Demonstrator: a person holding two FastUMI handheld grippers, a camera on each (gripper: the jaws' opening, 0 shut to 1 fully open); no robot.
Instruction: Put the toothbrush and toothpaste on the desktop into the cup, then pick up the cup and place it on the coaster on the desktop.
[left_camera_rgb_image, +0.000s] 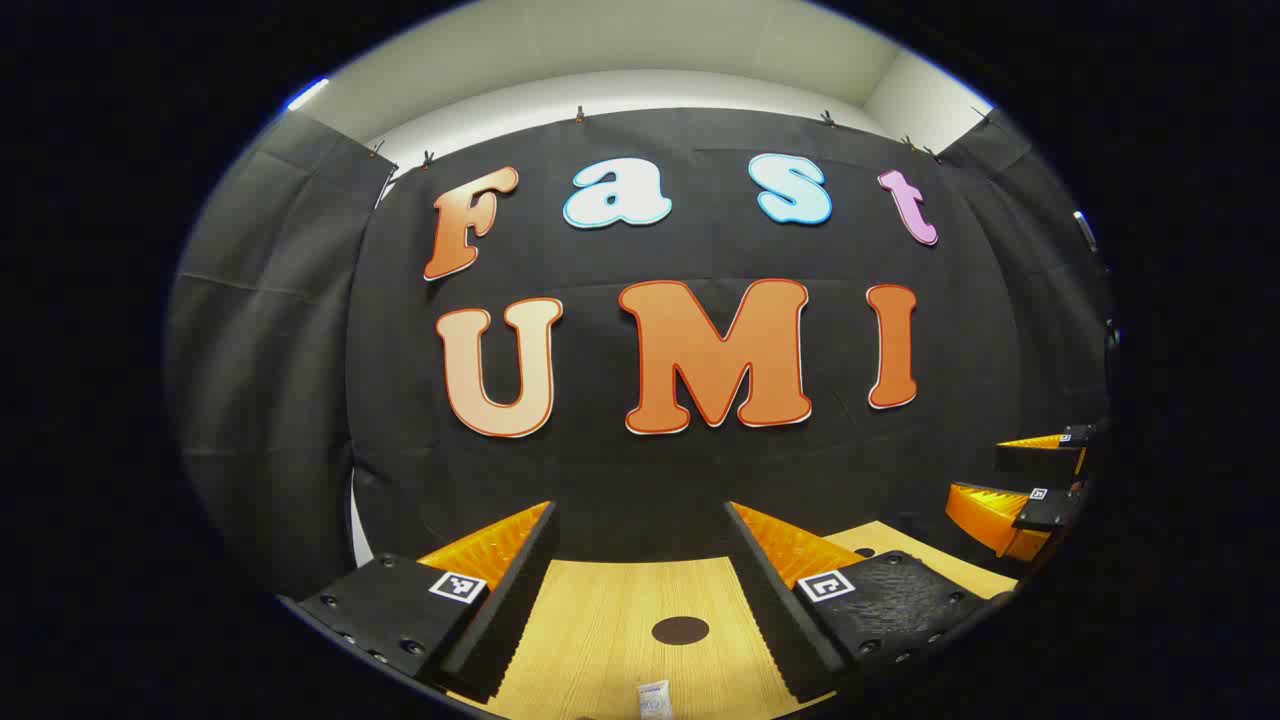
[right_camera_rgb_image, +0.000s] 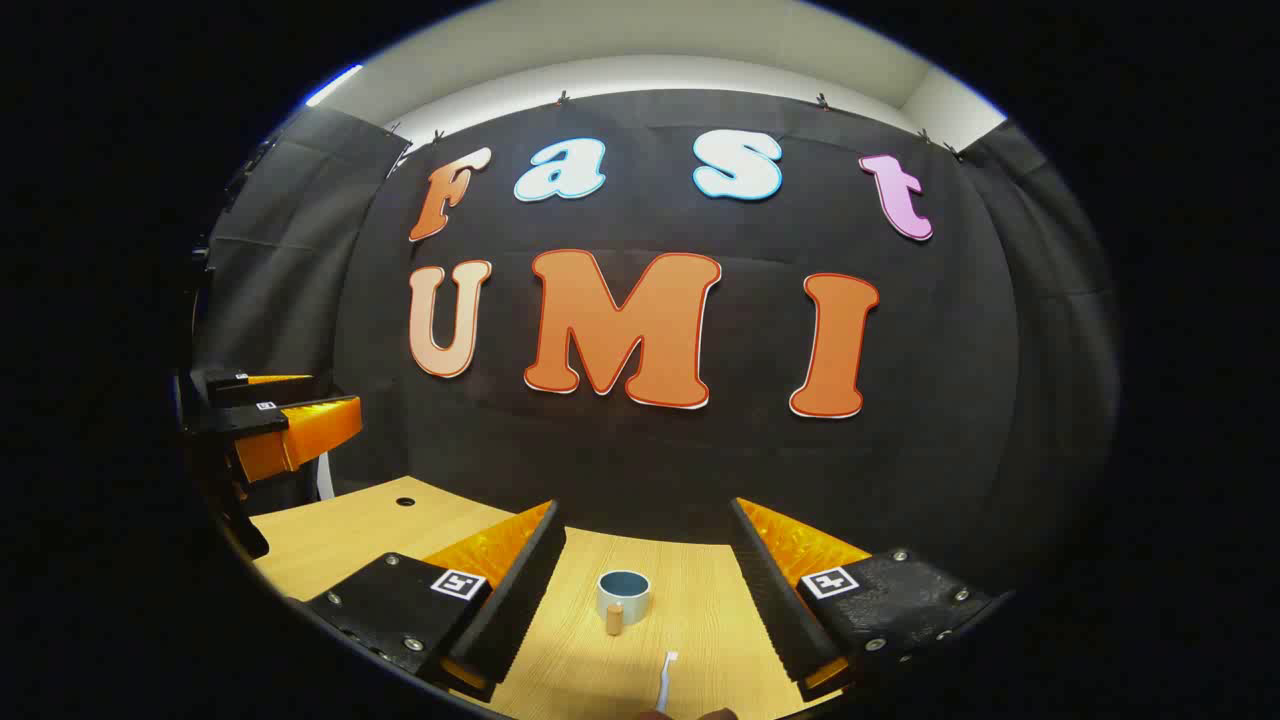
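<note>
Right gripper view, landmark is the cup (right_camera_rgb_image: 623, 597). Nearest to the viewer, at the lower edge, the toothbrush (right_camera_rgb_image: 664, 682) lies flat on the wooden worktop (right_camera_rgb_image: 700, 600), bristle end pointing toward the cup, a little nearer than it and apart from it. The right tongs (right_camera_rgb_image: 650, 600) stand wide, one finger on each side of the cup, neither touching it, nothing held. The cup sits upright on the worktop, open mouth showing, a small stubby handle on its near side. Well off to the cup's left, held above the worktop edge, the other tongs (right_camera_rgb_image: 290, 425) show from the side; a small dark hole (right_camera_rgb_image: 405, 500) in the worktop lies between them and the cup. Behind the cup hangs the black cloth wall (right_camera_rgb_image: 960, 420).

Left gripper view. At the very bottom edge a small white tube end (left_camera_rgb_image: 654, 700) peeks in, most likely the toothpaste, too cut off to be sure. Just beyond it lies a dark round coaster (left_camera_rgb_image: 680, 630) flat on the worktop. The left tongs (left_camera_rgb_image: 640, 580) gape wide around that spot, empty. Farther right, the right tongs hang above the worktop.
</note>
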